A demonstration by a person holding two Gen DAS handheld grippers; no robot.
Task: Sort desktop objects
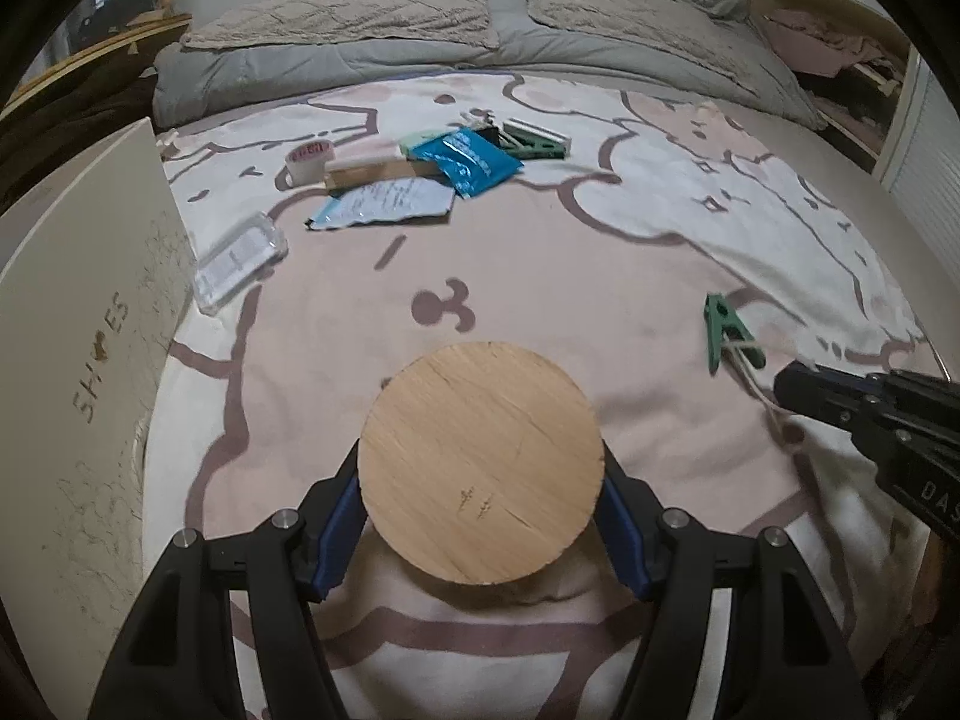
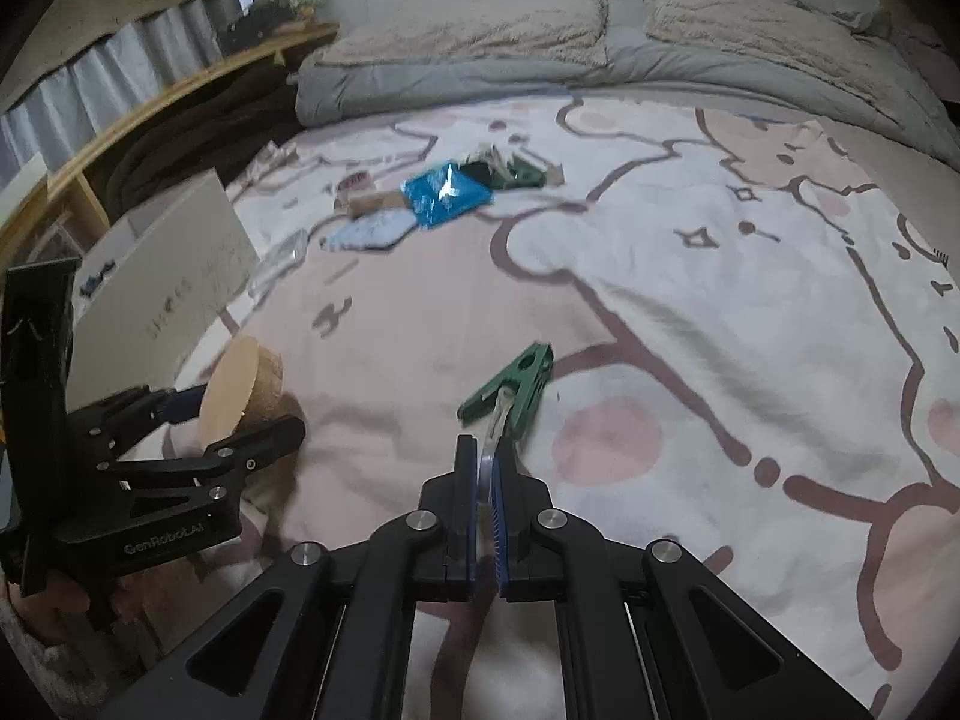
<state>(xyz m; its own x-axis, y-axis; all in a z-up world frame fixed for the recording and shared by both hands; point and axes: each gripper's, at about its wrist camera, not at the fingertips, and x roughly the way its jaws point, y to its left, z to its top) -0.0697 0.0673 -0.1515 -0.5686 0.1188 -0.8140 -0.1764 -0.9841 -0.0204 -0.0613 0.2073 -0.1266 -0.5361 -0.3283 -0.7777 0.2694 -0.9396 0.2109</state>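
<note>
Bedspread duty today, no actual desk: everything sits on a pink and white cartoon-print bedspread [image 1: 660, 252].

Left gripper [image 1: 480, 504] is clamped on a round, pale wooden disc [image 1: 480, 462], pads squeezing its rim on both sides, held up off the fabric near the bed's front edge. Right gripper [image 2: 483, 480] is pinched fully closed on a thin clear strap or cord (can't tell which) that runs to a green plastic clothespin [image 2: 510, 390] lying on the bedspread just ahead of its tips.

My guess is both items are headed for the white cardboard shoe box [image 1: 90, 330] at the bed's left edge. I'd keep the disc squeezed evenly across its widest part so it doesn't pop out, and lift the clothespin slowly, since it'll dangle and swing from that strap.

Rest of the clutter is near the middle, toward the grey quilt [image 1: 360, 60]: a shiny blue foil packet [image 1: 468, 159], a white printed sheet [image 1: 384, 204], a roll of tape [image 1: 307, 162], and a clear plastic case [image 1: 240, 261] right beside the box. That case sits close to the box, so watch it when bringing anything in.
</note>
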